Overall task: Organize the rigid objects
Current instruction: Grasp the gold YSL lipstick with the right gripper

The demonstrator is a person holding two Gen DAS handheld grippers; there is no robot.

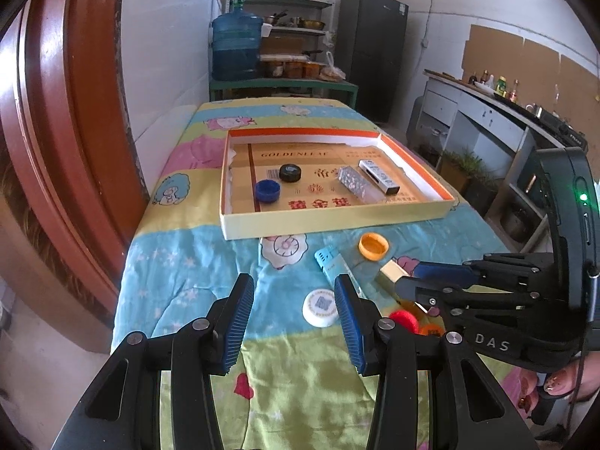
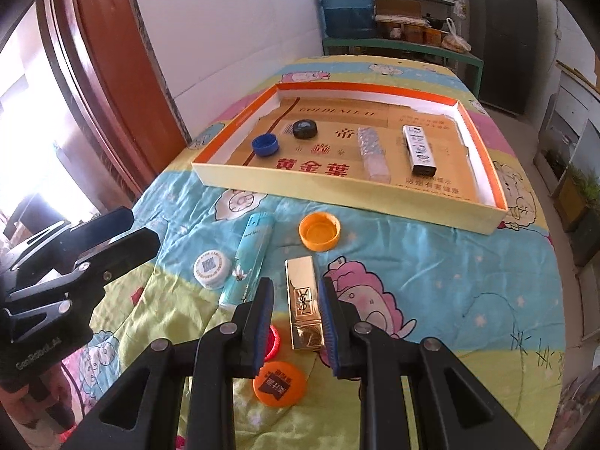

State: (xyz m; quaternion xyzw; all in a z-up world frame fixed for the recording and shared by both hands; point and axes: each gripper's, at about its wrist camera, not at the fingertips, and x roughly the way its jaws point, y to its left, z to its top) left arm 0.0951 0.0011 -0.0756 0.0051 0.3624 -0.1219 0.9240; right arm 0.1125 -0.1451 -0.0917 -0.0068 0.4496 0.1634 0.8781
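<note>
A shallow cream box lid (image 1: 330, 221) (image 2: 337, 197) lies on the cartoon-print cloth. It holds a blue cap (image 1: 267, 190) (image 2: 265, 145), a black cap (image 1: 290, 173) (image 2: 304, 128), a silver stick (image 1: 354, 183) (image 2: 373, 153) and a white stick (image 1: 378, 176) (image 2: 420, 148). In front lie an orange cap (image 1: 372, 245) (image 2: 320, 231), a light blue tube (image 1: 333, 266) (image 2: 249, 258), a white cap (image 1: 319, 306) (image 2: 212, 267), a gold lipstick case (image 1: 392, 273) (image 2: 303, 307), a red cap (image 1: 404, 318) (image 2: 273, 341) and an orange lid (image 2: 279, 383). My right gripper (image 2: 298, 322) (image 1: 420, 281) is open, straddling the gold case. My left gripper (image 1: 292, 322) (image 2: 123, 232) is open and empty.
A red-brown door (image 1: 67, 120) stands at the left of the table. A blue water jug (image 1: 236, 47) and shelves stand behind it, a dark fridge (image 1: 371, 52) beyond. A counter (image 1: 487, 112) runs along the right.
</note>
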